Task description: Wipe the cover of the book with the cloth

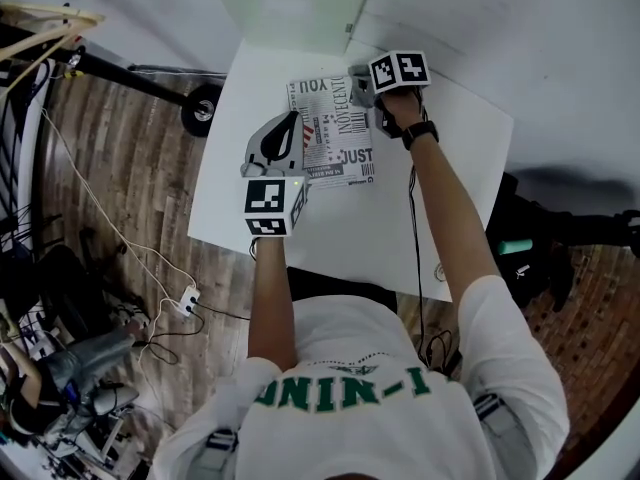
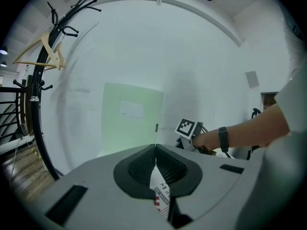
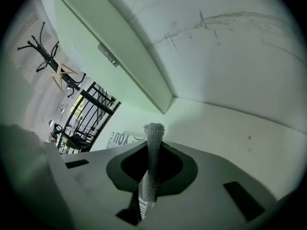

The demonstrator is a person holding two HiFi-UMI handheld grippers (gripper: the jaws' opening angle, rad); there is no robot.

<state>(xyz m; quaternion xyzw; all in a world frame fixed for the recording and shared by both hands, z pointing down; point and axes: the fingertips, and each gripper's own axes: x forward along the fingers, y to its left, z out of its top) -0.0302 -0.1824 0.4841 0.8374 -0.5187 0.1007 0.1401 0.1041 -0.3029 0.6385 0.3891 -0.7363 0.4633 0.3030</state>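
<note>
Head cam looked steeply down on the white table point(image 1: 440, 168); gripper cams sat low behind their jaws, facing the wall point(image 2: 192, 56); all three shared the book point(image 1: 335, 133).

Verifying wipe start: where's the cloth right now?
The cloth is pinched in the shut jaws of the right gripper, at the far right corner of the book on the white table, just right of centre in the head view.
</note>
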